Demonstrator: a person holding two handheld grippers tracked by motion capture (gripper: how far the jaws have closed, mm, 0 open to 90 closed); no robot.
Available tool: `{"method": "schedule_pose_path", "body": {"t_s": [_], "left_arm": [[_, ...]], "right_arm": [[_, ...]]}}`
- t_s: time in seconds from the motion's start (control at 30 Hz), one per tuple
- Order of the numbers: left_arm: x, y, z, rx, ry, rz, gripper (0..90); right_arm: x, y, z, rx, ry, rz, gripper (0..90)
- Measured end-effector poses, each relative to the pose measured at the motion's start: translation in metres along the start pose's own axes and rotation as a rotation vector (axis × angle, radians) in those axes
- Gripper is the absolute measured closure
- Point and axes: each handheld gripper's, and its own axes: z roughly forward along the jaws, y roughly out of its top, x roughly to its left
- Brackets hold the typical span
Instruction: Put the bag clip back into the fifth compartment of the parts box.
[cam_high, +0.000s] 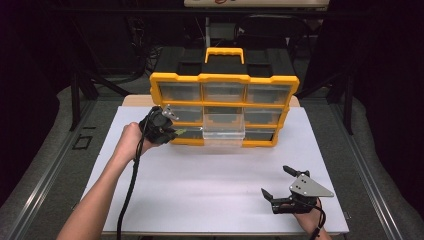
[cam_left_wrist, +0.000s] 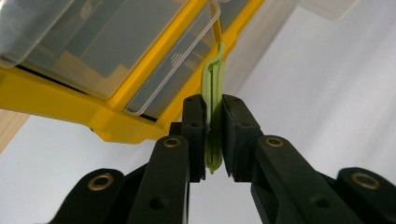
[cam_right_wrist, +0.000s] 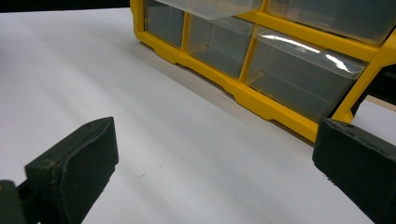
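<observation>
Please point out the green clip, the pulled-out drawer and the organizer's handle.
green clip (cam_left_wrist: 213, 100): left gripper view, its middle above the fingers.
pulled-out drawer (cam_high: 223, 134): high view, its clear front wall.
handle (cam_high: 224, 51): high view, its top bar.

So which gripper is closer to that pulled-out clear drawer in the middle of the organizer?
Left. The left gripper, shut on a green clip, sits just left of the open clear drawer. The right gripper rests open near the table's front edge, well away.

High view overhead facing forward, tool views close, low, sharing yellow organizer
</observation>
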Motion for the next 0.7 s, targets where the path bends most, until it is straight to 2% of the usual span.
{"method": "schedule_pose_path", "body": {"t_s": [0.27, 0.7], "left_arm": [[0.003, 0.004, -0.005, -0.002, 0.004, 0.004, 80.3], [0.005, 0.02, -0.023, -0.029, 0.038, 0.017, 80.3]], "right_arm": [[-0.001, 0.0, 0.001, -0.003, 0.001, 0.007, 0.0], [-0.001, 0.0, 0.0, -0.001, 0.003, 0.004, 0.0]]}}
